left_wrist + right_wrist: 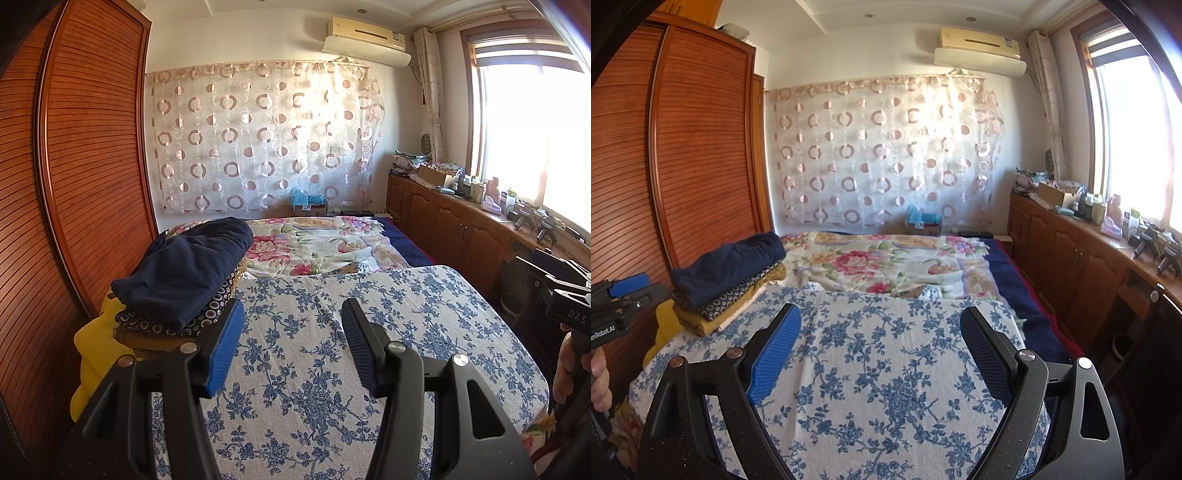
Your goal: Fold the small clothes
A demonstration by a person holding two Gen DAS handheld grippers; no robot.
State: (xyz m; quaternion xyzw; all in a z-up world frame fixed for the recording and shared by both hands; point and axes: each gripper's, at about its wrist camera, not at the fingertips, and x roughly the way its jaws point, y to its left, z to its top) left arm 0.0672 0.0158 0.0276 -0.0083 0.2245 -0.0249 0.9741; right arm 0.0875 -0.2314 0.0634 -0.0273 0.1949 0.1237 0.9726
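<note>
Clothes sit folded in a stack [184, 273] at the left edge of the blue-flowered cloth [332, 350] on the bed [314, 243]: a navy piece on top, a dotted one beneath it, and mustard and yellow ones below. Your left gripper [291, 347] hovers over the cloth with its jaws spread and nothing between them, its left finger just beside the stack. Your right gripper [881, 354] is likewise released and empty above the cloth, well apart from the stack. A wooden wardrobe [701, 147] stands beside the bed.
</note>
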